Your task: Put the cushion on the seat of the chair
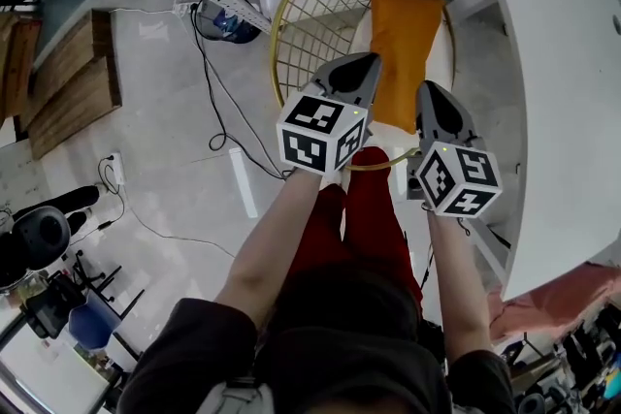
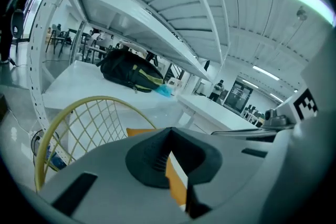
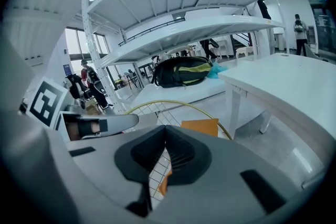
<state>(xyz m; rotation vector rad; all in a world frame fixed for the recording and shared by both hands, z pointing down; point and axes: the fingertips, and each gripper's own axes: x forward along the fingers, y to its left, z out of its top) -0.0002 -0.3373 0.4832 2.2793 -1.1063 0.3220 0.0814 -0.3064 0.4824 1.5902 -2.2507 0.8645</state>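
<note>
Two sets of jaws are seen closed above a gold wire chair (image 1: 315, 24), on which an orange cushion (image 1: 403, 34) is set, right of the mesh back. The left gripper (image 1: 367, 63) is raised at the cushion's near left edge with nothing clamped; the right gripper (image 1: 430, 90), just beside, is likewise shut and empty. A white table (image 1: 563, 63) is seen at right.

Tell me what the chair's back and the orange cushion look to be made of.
The chair back looks like metal wire: a thin crossed grid set inside a round hoop, with a gold or brass-coloured, slightly glossy coating. The cushion appears to be fabric over a soft filling: matte orange, with rounded, puffed edges. The weave is too small to make out.
</note>
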